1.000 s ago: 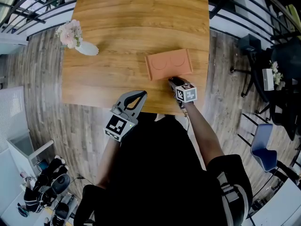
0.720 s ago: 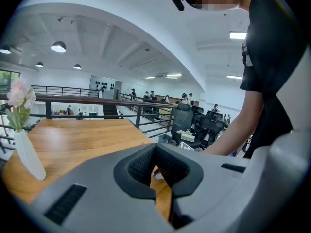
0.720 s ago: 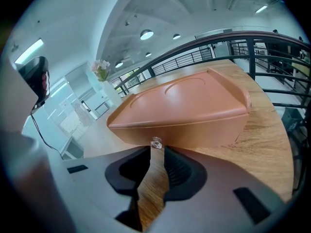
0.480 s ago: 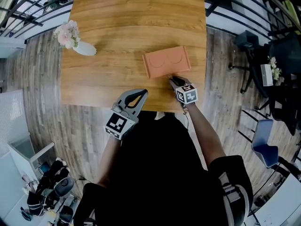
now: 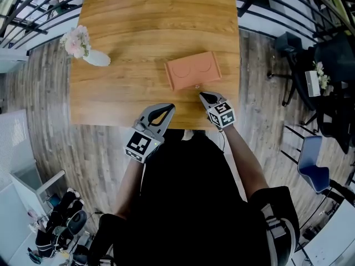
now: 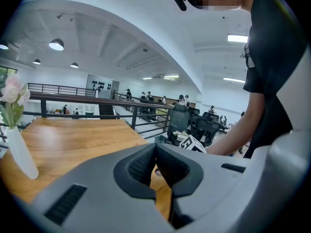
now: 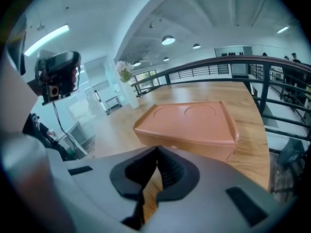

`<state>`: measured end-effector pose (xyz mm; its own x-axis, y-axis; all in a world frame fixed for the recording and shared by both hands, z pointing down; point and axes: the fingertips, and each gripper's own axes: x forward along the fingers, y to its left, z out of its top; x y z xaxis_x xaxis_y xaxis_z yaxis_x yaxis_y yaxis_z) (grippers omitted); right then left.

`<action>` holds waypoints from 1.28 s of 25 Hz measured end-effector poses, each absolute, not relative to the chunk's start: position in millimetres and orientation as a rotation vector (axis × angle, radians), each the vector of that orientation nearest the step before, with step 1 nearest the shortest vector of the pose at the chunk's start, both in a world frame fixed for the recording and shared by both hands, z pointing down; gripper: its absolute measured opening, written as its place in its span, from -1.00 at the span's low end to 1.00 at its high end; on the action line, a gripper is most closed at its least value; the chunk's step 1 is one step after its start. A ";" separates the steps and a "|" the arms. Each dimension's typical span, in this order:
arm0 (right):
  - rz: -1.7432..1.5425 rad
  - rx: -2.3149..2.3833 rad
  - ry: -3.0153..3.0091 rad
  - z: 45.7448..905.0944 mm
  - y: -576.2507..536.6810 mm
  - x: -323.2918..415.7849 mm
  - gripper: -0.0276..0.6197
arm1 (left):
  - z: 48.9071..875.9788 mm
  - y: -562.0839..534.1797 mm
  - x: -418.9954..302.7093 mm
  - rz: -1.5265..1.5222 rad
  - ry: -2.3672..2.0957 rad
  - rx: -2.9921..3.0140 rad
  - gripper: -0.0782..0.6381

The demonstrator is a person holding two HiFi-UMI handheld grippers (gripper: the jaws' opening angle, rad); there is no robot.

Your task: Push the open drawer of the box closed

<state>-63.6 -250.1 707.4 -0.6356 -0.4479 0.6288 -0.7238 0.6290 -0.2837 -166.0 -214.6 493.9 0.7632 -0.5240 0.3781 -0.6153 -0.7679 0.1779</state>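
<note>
Box [image 5: 192,70]: terracotta, two round recesses in the lid, flat on the tabletop [image 5: 150,26], right of centre and toward the near edge

Drawer front [image 7: 204,147] faces the person. In the right tool view it reads flush with the box body, nothing sticking out. Small knob [image 5: 196,86] shows at the middle of that face in the head view

Right tool [image 5: 203,96]: at 6 o'clock from the box, tips aimed at the drawer face, near the knob but with a gap, not touching. Jaws pressed together tip to tip, holding nothing

Left tool [image 5: 169,107]: at 7 o'clock from the box, hanging over the near edge of the tabletop, clearly apart from the box. Jaws closed tip to tip, holding nothing; only bare wood shows past them in its own view

White vase [image 5: 95,57] with pink flowers at 10 o'clock from the box, by the tabletop's left edge, well apart from box and both tools

Both forearms come in from 6 o'clock, person in a black top
</note>
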 end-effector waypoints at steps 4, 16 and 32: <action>0.691 0.923 -2.393 674.8 -241.1 -57.1 -0.86 | 495.7 -209.5 -160.1 0.431 -0.876 2.668 -0.72; 0.328 0.703 -2.486 580.4 -209.7 -70.1 -0.87 | 497.4 -198.2 -148.1 0.443 -0.865 2.664 -0.72; 0.358 0.708 -2.537 558.8 -183.4 -37.5 -0.87 | 500.4 -182.7 -112.0 0.453 -0.843 2.672 -0.72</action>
<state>-37.5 -183.4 558.8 -0.7515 -0.4164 0.5117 -0.5418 0.8321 -0.1187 -112.0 -182.7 500.4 0.7778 -0.4987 0.3824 -0.5941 -0.7820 0.1884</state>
